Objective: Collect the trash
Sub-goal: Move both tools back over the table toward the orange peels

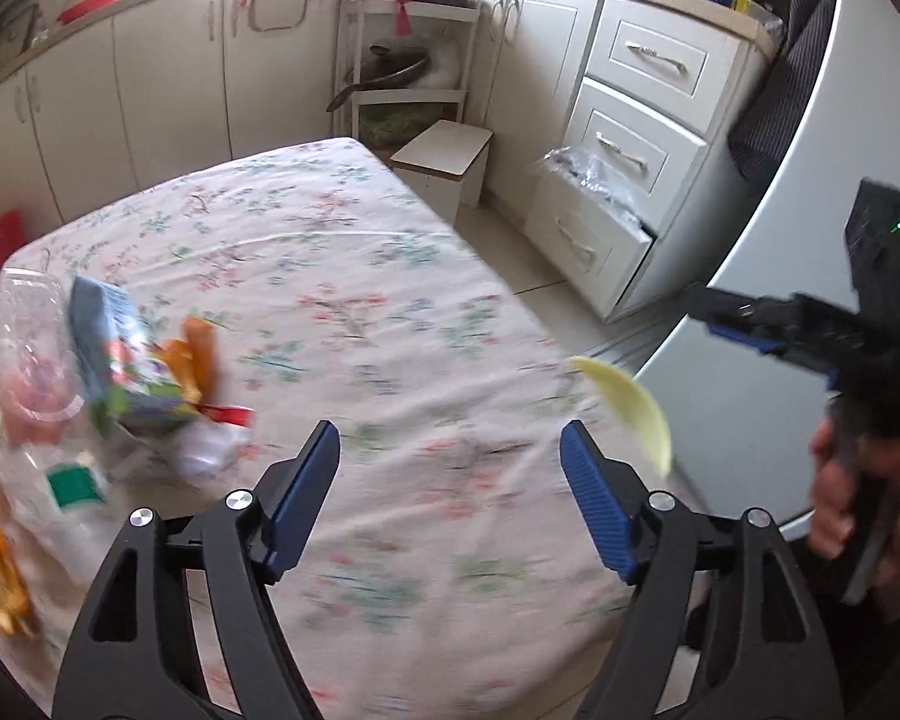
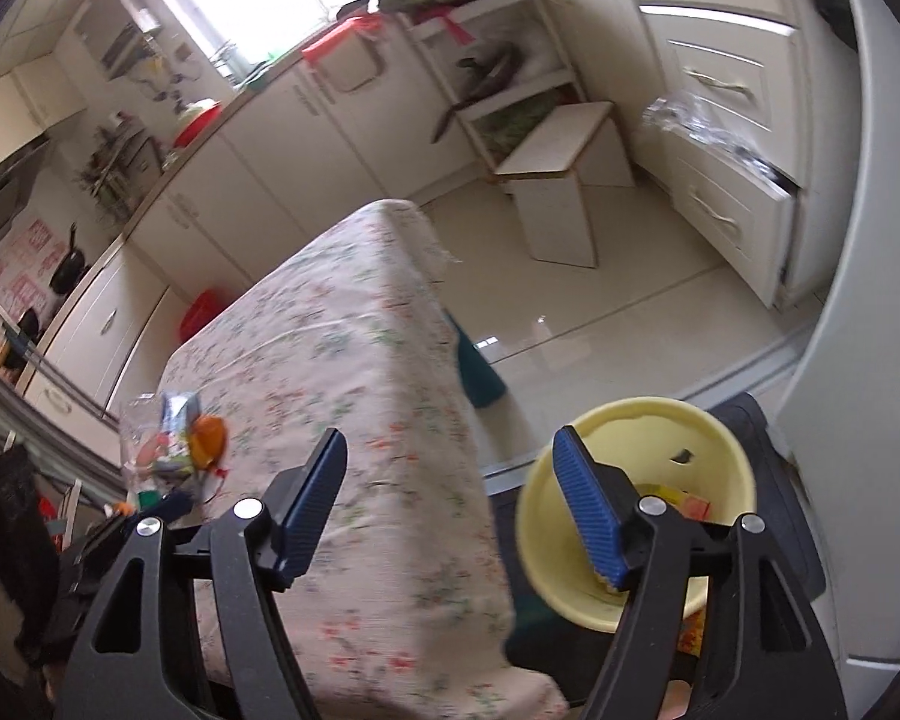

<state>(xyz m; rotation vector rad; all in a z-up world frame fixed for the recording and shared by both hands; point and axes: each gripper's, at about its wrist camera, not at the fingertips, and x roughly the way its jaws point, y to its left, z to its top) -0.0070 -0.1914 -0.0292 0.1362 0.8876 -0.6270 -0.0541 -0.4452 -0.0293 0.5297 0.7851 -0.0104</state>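
A pile of trash lies at the left end of the flowered tablecloth [image 1: 354, 276]: a blue carton [image 1: 114, 348], orange peel [image 1: 195, 354], a clear plastic bottle [image 1: 24, 336] and crumpled wrappers. My left gripper [image 1: 450, 456] hangs open over the cloth, right of the pile, with nothing between its fingers. A yellow bin [image 2: 636, 498] stands off the table's right edge on a dark seat, with scraps inside; only its rim [image 1: 630, 402] shows in the left wrist view. My right gripper [image 2: 450, 468] is open, its right finger in front of the bin. The trash pile [image 2: 174, 444] sits far left.
A hand holds the right gripper's body [image 1: 858, 348] at the right. White cabinets and drawers [image 1: 624, 138] line the far walls, with one low drawer ajar. A small white stool [image 2: 564, 192] stands on the tiled floor, and a white fridge [image 1: 810, 240] rises at right.
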